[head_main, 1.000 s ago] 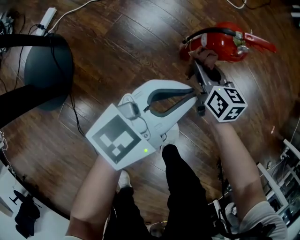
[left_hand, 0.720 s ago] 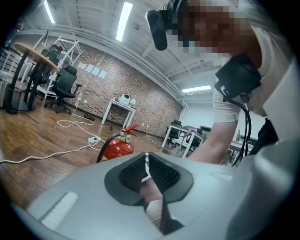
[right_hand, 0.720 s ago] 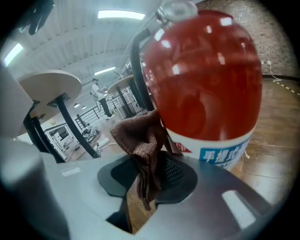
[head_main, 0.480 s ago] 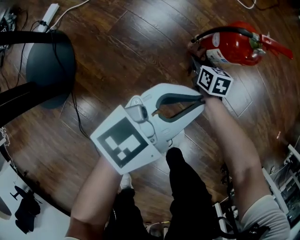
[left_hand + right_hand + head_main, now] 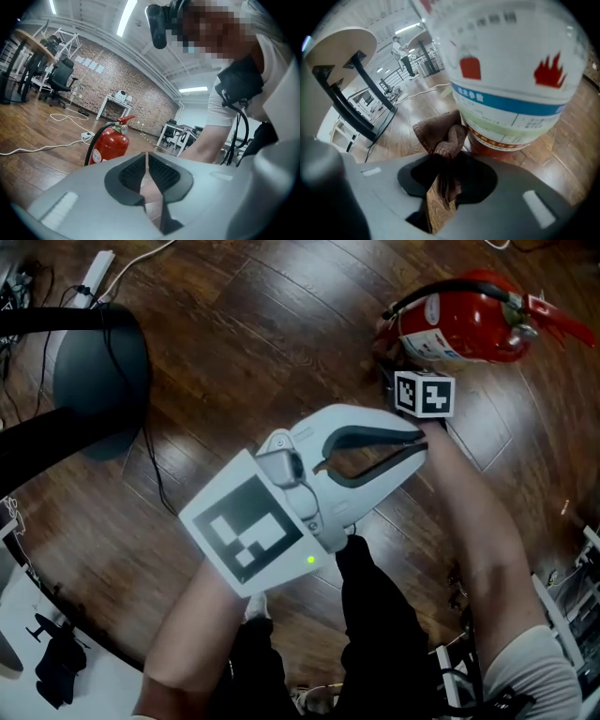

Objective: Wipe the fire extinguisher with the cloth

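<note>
The right gripper (image 5: 445,185) has pushed in, pinching the brown cloth (image 5: 440,136) beside the fire extinguisher (image 5: 459,329). Its label (image 5: 511,89) shows red flames (print unreadable); left gripper (image 5: 147,164) pressed together, empty.

Dark brown wooden plank floor (image 5: 262,324) fills the frame. At the upper right, a red fire extinguisher (image 5: 464,324) stands on it. At the upper left, a white power strip (image 5: 97,273) lies on the boards, its white cable (image 5: 150,254) running to the top edge. Below sits a dark round shape (image 5: 98,381), and a thin black cord (image 5: 155,474) trails beside it.
</note>
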`<state>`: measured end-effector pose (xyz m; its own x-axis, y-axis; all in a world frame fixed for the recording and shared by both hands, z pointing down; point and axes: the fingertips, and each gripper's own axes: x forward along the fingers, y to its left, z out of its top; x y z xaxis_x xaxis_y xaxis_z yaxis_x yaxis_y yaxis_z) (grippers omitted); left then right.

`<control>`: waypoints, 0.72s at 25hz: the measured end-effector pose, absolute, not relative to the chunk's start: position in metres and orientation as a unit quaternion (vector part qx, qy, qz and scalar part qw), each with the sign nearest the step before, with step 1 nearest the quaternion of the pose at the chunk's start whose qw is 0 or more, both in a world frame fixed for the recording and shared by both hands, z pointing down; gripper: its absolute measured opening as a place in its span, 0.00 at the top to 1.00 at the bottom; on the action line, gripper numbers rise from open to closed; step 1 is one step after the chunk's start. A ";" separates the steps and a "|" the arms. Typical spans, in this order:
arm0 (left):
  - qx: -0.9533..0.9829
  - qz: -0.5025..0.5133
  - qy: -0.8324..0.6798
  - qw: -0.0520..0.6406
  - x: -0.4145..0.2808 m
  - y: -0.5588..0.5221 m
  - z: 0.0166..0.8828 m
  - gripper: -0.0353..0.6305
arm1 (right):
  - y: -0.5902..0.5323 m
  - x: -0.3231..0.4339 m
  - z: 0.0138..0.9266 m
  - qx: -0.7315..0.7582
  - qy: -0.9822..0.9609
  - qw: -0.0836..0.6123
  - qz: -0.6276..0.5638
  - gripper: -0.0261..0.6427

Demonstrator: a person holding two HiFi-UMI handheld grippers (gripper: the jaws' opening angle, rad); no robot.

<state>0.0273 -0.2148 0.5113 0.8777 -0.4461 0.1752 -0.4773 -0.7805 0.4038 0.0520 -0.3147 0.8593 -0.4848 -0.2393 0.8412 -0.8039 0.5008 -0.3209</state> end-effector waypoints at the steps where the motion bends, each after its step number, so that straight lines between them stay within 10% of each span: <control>1: 0.943 0.035 -0.246 0.224 0.027 -0.214 0.510 0.92 | -0.312 0.051 0.852 0.332 -0.782 0.378 0.366 0.80; 12: 0.956 0.025 -0.225 0.189 0.032 -0.129 0.404 0.92 | -0.171 0.082 0.640 0.304 -0.851 0.306 0.301 0.80; 18: 0.975 0.038 -0.176 0.129 0.016 0.030 0.249 0.92 | 0.039 0.130 0.375 0.364 -0.857 0.229 0.285 0.80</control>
<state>0.0159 0.0297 0.2492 0.9352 -0.3333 0.1194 -0.3529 -0.9046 0.2390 0.1297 0.0391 0.3751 -0.6300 -0.4934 0.5997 -0.7542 0.5729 -0.3210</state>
